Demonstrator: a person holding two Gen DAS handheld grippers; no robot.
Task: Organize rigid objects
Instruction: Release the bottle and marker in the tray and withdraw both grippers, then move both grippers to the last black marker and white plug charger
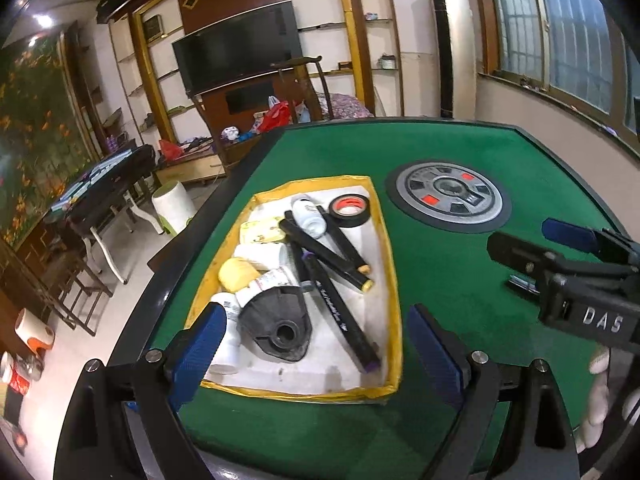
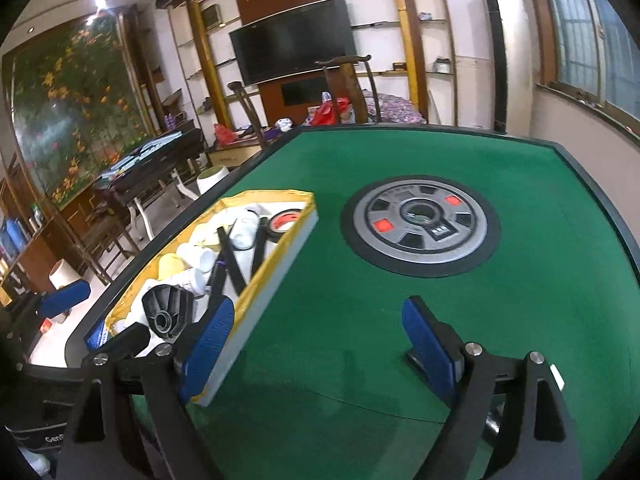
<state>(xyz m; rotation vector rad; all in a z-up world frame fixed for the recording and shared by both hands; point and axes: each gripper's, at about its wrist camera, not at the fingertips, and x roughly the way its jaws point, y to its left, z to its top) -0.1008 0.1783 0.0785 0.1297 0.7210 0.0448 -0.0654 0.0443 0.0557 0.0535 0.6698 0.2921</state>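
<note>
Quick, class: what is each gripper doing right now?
Left gripper: open, holding nothing.
Right gripper: open, holding nothing.

Green felt table, yellow-edged white tray, black markers.

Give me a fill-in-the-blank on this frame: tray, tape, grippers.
1. The tray on the green table has a rim taped in ____.
2. The black tape roll has a ____ core.
3. The left gripper and the right gripper both stand ____, nothing between the pads.
4. The markers lie ____ the tray.

Missing words: yellow; red; open; inside
</note>
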